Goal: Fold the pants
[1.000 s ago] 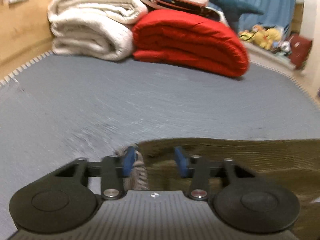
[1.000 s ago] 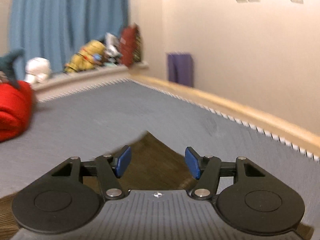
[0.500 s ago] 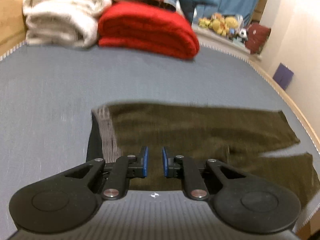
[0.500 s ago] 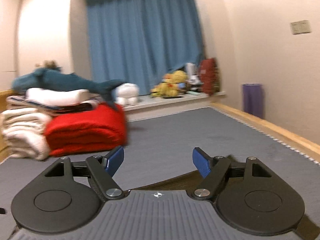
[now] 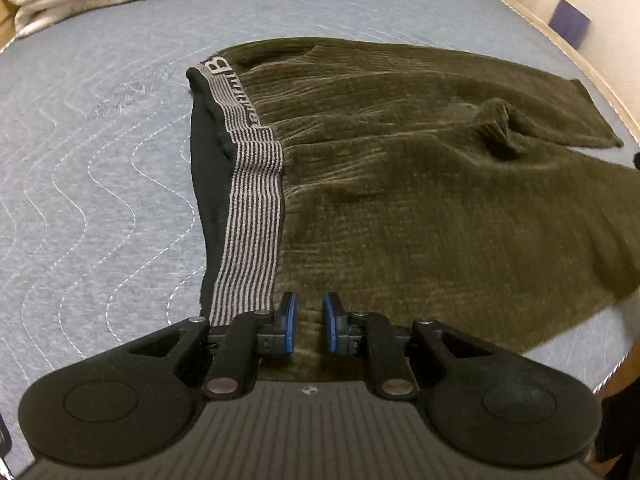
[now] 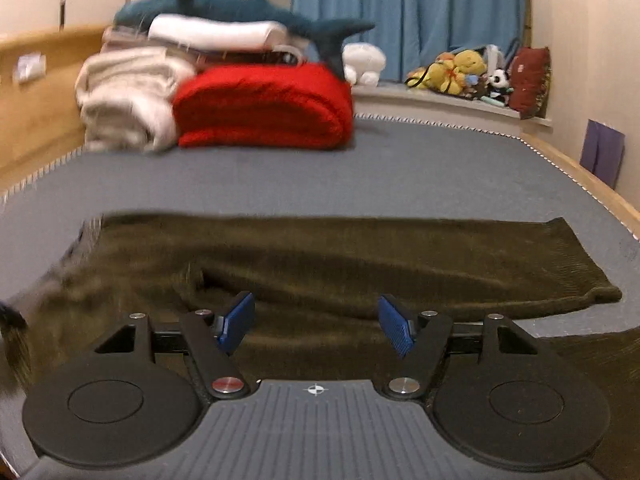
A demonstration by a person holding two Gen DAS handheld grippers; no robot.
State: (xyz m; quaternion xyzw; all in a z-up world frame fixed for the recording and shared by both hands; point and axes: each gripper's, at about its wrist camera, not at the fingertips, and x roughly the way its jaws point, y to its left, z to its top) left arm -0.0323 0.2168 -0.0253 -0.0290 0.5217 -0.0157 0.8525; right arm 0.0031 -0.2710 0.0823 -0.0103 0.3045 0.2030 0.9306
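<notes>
On the grey quilted bed (image 5: 100, 200): olive pants (image 5: 420, 180), spread nearly flat, legs side by side toward the right edge. Soft, light ribbed cloth by the look; likely to sag and drag if lifted at one point, so better taken at two well-apart places along an edge. Striped waistband (image 5: 252, 200) at the left end: thicker, firmer, probably the surest hold. Small ridge of bunched cloth (image 5: 496, 120) near the crotch, worth smoothing. Left tool (image 5: 310, 322) just beside the waistband, jaws just narrowed to a slit, cloth below but nothing pinched. Right tool (image 6: 316, 326) over the legs, released, jaws just eased inward, empty.
</notes>
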